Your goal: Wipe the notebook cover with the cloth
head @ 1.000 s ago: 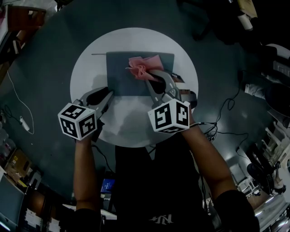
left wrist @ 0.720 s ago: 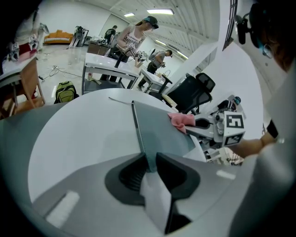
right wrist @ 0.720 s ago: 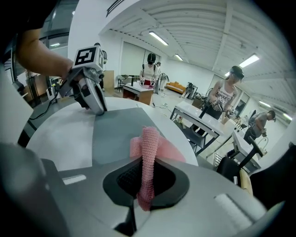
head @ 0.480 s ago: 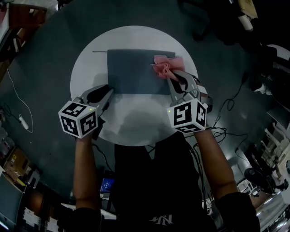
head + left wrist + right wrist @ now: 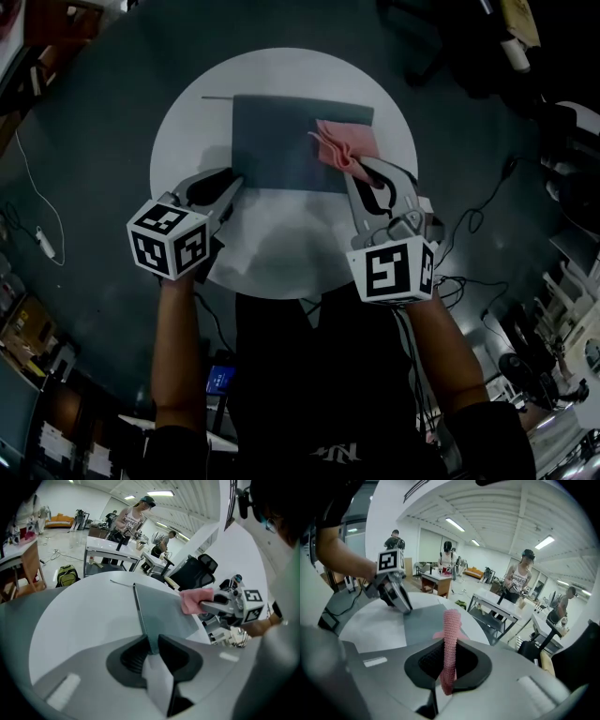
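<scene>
A dark grey notebook (image 5: 286, 141) lies flat on the round white table (image 5: 281, 253). My left gripper (image 5: 232, 184) is shut on its near left corner; in the left gripper view the cover (image 5: 161, 613) runs straight into the closed jaws (image 5: 151, 645). A pink cloth (image 5: 343, 146) rests on the cover's right part, near the right edge. My right gripper (image 5: 355, 170) is shut on it, and the cloth (image 5: 451, 639) stands pinched upright between the jaws (image 5: 449, 660). The notebook (image 5: 424, 620) and the left gripper (image 5: 396, 595) show beyond it.
Dark floor surrounds the table, with cables (image 5: 469, 225) at the right and a white cord (image 5: 37, 211) at the left. A thin dark rod (image 5: 216, 97) lies by the notebook's far left corner. A black office chair (image 5: 194, 571) and people at desks (image 5: 518, 585) stand further off.
The right gripper has dragged the cloth from the cover's middle to its right side and drawn slightly nearer. The left gripper has kept its hold on the corner.
</scene>
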Demonstrator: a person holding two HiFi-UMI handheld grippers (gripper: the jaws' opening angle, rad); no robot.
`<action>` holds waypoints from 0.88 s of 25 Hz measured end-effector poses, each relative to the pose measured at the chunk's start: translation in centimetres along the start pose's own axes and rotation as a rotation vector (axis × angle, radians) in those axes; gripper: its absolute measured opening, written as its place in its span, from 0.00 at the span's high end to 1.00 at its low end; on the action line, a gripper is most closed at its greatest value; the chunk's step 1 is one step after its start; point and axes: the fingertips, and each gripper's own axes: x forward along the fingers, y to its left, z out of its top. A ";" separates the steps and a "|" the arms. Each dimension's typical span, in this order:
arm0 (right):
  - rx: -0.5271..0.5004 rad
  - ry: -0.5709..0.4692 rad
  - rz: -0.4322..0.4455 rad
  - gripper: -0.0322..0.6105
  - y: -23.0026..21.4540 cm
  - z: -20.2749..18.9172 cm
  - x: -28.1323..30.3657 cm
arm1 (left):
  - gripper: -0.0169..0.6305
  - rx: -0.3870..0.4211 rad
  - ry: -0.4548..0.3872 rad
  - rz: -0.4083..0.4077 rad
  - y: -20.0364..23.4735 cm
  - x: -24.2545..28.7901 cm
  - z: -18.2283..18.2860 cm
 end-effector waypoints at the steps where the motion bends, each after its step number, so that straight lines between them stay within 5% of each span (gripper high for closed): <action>1: 0.001 -0.039 0.015 0.94 0.8 1.5 0.3 | 0.86 -0.001 0.000 0.000 0.0 0.0 -0.1; 9: -0.113 -0.148 0.211 0.94 8.4 9.3 6.2 | 0.86 -0.006 -0.011 0.004 0.0 -0.2 0.0; 14: -0.158 -0.066 0.282 0.94 11.5 8.1 9.2 | 0.86 -0.012 -0.021 0.004 0.0 -0.2 0.0; 22: -0.172 -0.046 0.281 0.94 11.5 7.1 9.6 | 0.86 -0.017 -0.021 0.002 0.1 -0.2 -0.1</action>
